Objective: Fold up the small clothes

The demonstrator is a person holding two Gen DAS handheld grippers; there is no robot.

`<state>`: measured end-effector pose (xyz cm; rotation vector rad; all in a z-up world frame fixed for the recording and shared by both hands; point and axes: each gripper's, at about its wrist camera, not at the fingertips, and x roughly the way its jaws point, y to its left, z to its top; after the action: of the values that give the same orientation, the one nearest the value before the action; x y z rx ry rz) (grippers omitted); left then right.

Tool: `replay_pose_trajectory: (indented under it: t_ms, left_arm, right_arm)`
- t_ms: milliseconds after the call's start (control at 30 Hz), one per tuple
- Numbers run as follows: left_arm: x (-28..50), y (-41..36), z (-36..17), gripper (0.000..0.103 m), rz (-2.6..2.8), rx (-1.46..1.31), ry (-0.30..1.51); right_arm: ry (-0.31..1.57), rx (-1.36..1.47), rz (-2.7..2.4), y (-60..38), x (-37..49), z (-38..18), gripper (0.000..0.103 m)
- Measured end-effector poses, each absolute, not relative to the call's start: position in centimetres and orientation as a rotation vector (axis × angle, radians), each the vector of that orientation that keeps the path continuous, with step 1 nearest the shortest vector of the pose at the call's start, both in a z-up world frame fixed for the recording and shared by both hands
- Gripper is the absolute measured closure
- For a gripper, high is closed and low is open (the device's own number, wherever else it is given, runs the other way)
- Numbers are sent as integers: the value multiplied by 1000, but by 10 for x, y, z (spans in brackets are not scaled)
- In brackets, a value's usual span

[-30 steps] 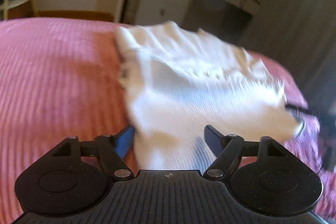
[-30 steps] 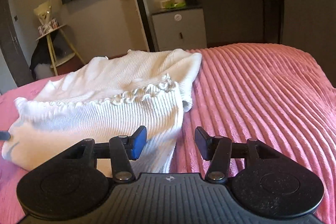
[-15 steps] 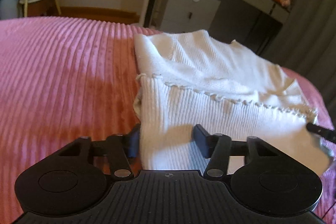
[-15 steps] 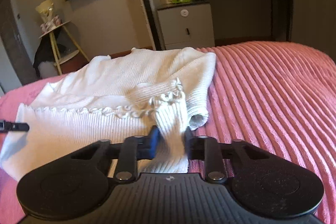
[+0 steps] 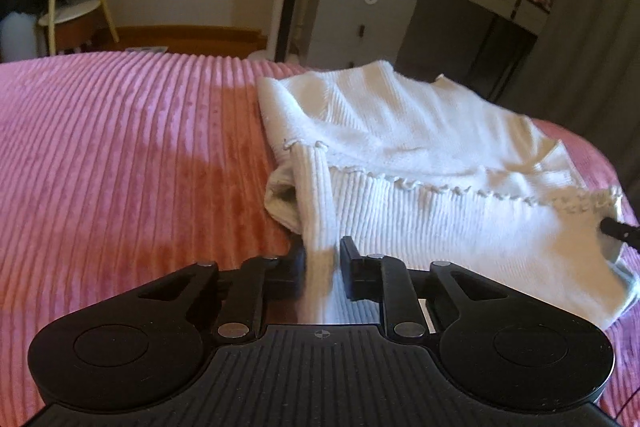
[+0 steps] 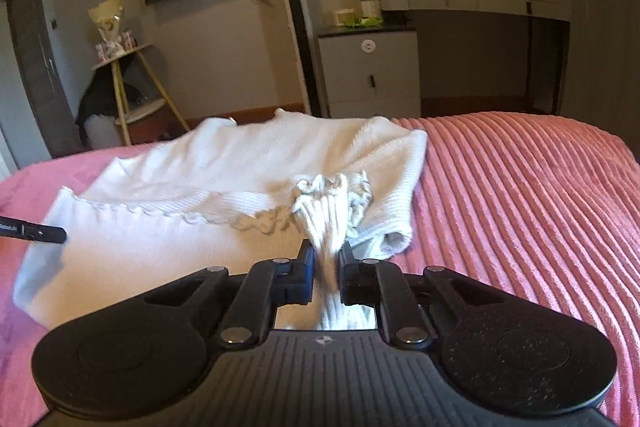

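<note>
Since a second ago we see both tools closing: the left gripper (image 5: pixel 320 263) now pinches the near-left hem of the white knit top (image 5: pixel 420 155), the right gripper (image 6: pixel 326 267) its bunched frilled corner (fabric between both pads). Top lies on the pink bedspread (image 5: pixel 120 147), 12 o'clock of each tool. Far edge blurred; held corners hidden.

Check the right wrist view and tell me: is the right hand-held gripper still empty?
No: the right hand-held gripper is shut on a bunched, frilled corner of the white knit garment, whose ribbed fabric runs between its fingers.
</note>
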<state>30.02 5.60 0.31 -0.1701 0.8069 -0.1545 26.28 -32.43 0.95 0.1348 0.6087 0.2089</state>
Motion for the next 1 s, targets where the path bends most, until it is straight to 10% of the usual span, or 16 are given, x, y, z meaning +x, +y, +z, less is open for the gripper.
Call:
replay_pose_trajectory:
  t_ms: [167, 300, 433, 667, 1000]
  left_arm:
    - [294, 62, 6, 84, -202, -197, 786]
    - [299, 57, 0, 42, -200, -196, 781]
    - [311, 48, -7, 42, -217, -194, 789]
    - [317, 45, -10, 82, -176, -138, 798]
    - [280, 55, 36, 97, -236, -127, 670]
  right_arm:
    - [652, 125, 209, -321, 269, 1, 89]
    - [671, 128, 198, -318, 278, -6, 86]
    - [685, 96, 199, -312, 287, -9, 84]
    - [642, 64, 197, -311, 278, -6, 92]
    - [513, 46, 239, -310, 245, 35, 93]
